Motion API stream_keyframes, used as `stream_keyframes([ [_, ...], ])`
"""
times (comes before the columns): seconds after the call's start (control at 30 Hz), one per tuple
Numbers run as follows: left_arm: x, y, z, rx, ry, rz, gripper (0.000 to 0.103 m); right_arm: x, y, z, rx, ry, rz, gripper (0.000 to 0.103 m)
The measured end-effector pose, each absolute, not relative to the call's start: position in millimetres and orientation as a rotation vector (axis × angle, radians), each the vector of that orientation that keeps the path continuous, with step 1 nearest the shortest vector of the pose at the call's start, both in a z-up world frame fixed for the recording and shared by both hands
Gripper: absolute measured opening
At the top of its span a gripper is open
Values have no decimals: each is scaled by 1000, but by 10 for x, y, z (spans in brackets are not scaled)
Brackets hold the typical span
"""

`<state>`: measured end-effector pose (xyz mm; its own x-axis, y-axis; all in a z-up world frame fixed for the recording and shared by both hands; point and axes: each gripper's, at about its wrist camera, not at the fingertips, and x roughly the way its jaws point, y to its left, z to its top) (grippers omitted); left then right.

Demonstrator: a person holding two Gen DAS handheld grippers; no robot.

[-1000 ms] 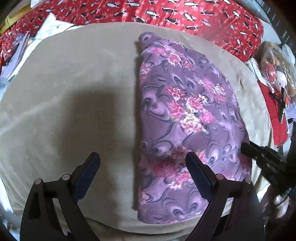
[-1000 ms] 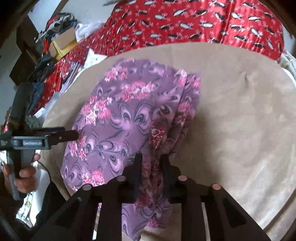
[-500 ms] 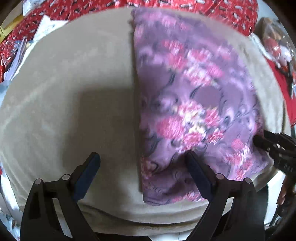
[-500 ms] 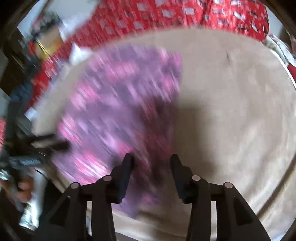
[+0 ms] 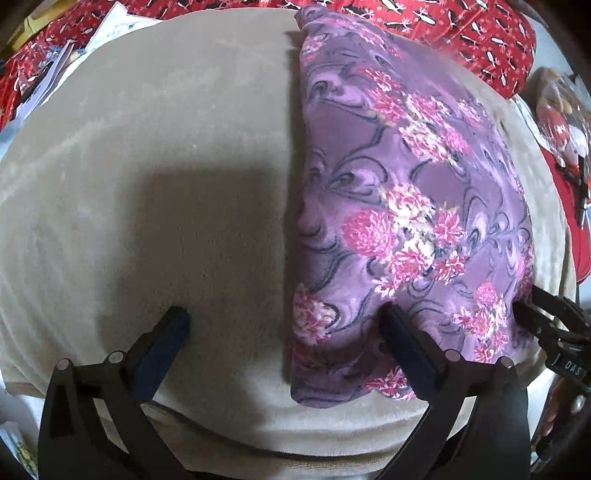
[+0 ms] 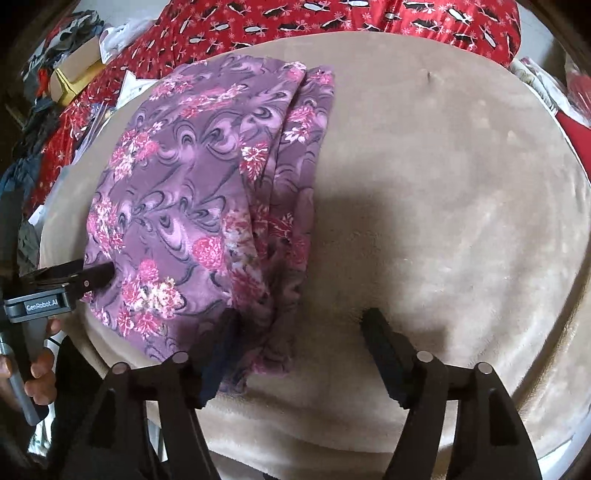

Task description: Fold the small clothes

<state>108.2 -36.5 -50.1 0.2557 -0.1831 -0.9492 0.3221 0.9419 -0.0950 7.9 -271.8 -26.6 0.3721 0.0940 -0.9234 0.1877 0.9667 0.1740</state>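
A purple floral garment [image 5: 399, 206] lies folded lengthwise on a beige blanket [image 5: 147, 184]; it also shows in the right wrist view [image 6: 192, 206]. My left gripper [image 5: 284, 325] is open wide over the garment's near left edge, its right finger resting on the cloth. My right gripper [image 6: 299, 325] is open at the garment's near right edge, where folded layers bunch up; its left finger touches the cloth. Each gripper also appears at the side of the other view: the right one [image 5: 546, 325] and the left one [image 6: 74, 277].
A red patterned bedspread [image 6: 332, 18] lies beyond the blanket. Papers, a box and clutter [image 6: 70, 74] sit at the far left. Toys and red items [image 5: 561, 125] lie to the right. The blanket's near edge [image 6: 332, 443] drops off close to me.
My right gripper was shut on the garment's edge and has opened wide, letting the cloth go. Both grippers moved forward and lower toward the garment. The left stayed open.
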Motion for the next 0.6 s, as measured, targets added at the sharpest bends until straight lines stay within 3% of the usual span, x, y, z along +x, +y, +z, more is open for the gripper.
stream_keyframes([
  [0.23,974,-211,-460,87,1236,-347,103,20,-2661,-330,266,1181,-71,81],
  [0.6,878,-55,-350,92,1251,-348,103,179,-2652,-236,178,1285,-46,83],
])
